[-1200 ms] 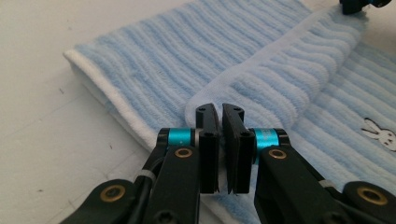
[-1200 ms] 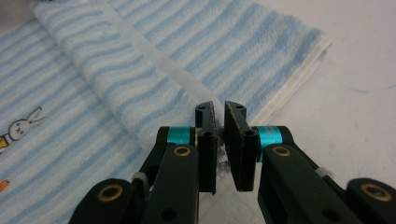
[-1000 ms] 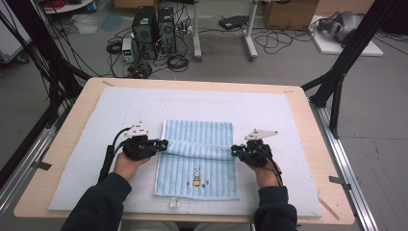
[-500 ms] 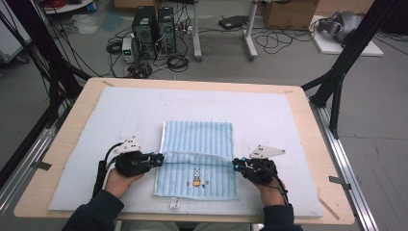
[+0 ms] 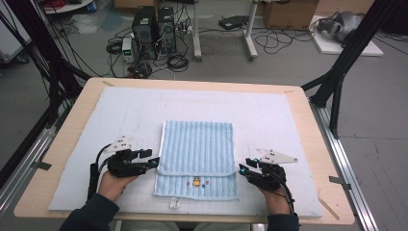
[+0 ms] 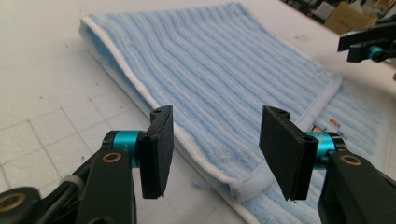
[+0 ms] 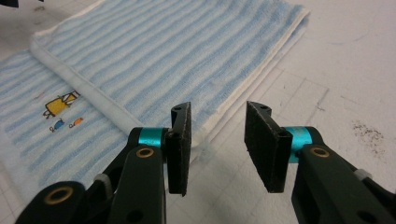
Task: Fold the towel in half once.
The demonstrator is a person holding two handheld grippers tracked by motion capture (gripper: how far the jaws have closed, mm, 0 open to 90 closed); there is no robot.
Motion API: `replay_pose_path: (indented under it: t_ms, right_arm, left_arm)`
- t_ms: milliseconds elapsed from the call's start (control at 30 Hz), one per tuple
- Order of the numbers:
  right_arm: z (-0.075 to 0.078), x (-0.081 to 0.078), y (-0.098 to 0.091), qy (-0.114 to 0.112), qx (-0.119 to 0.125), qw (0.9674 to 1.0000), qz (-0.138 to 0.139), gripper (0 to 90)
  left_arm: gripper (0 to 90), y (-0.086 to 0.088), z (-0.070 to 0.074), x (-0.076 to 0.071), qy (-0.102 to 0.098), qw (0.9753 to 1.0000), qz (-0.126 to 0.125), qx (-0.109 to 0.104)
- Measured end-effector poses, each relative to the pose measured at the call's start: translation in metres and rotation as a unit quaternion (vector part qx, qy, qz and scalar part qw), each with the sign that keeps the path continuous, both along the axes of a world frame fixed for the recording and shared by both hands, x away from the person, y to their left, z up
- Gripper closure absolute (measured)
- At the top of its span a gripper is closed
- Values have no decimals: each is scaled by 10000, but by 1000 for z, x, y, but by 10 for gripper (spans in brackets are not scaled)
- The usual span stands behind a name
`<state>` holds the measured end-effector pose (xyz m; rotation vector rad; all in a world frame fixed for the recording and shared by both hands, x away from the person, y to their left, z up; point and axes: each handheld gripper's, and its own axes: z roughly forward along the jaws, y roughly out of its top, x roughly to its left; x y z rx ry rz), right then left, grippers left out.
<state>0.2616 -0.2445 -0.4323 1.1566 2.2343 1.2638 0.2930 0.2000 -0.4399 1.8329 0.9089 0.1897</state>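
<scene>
A light-blue striped towel (image 5: 197, 149) lies folded on the white mat, its upper layer stopping short of the near edge, where a small coloured print (image 5: 196, 182) shows. My left gripper (image 5: 153, 161) rests at the fold's left corner and my right gripper (image 5: 242, 168) at its right corner. The jaws of both have just been opening, and neither pair presses on anything. In the left gripper view the left gripper (image 6: 215, 140) stands open with the towel (image 6: 224, 70) corner low in the gap. In the right gripper view the right gripper (image 7: 217, 135) stands open over bare mat beside the towel (image 7: 154, 60) edge.
The white gridded mat (image 5: 288, 125) covers most of the wooden table (image 5: 308, 103). A small white tag (image 5: 174, 203) lies by the near edge. Black frame posts (image 5: 344, 62) flank the table. Computer towers (image 5: 154, 26) and cables sit on the floor beyond.
Both grippers drew the towel's folded edge toward the person, then let it go. The fold now lies flat and both pairs of jaws stand apart at its corners.
</scene>
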Motion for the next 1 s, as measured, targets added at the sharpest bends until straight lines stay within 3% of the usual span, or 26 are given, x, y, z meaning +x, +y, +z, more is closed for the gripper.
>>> replay_pose_path:
  t_ms: [267,367,433,467,567,633,767,1000]
  right_arm:
    - [-5,0,23,166,-154,9993,291,591]
    - [-11,2,26,293,-347,9985,293,694]
    - [-13,1,26,290,-408,9982,334,776]
    - [-13,0,26,264,-382,9983,344,823]
    - [-13,-1,26,254,-332,9984,380,877]
    - [-13,-1,27,214,-368,9982,418,889]
    - [-12,-3,29,146,-391,9980,466,890]
    - [-8,-7,29,-10,-362,9982,481,892]
  left_arm:
    - [531,-14,-11,-3,143,9987,-56,495]
    - [587,-18,-11,-6,52,9976,-98,689]
    - [654,-19,-11,-7,28,9971,-145,750]
    - [731,-19,-11,-7,17,9968,-190,777]
    - [876,-21,-10,-10,-92,9963,-256,815]
    - [881,-20,-10,-11,-128,9967,-258,757]
    - [883,-16,-5,-14,-127,9987,-227,431]
    - [886,-13,-2,-15,-10,9994,-268,199]
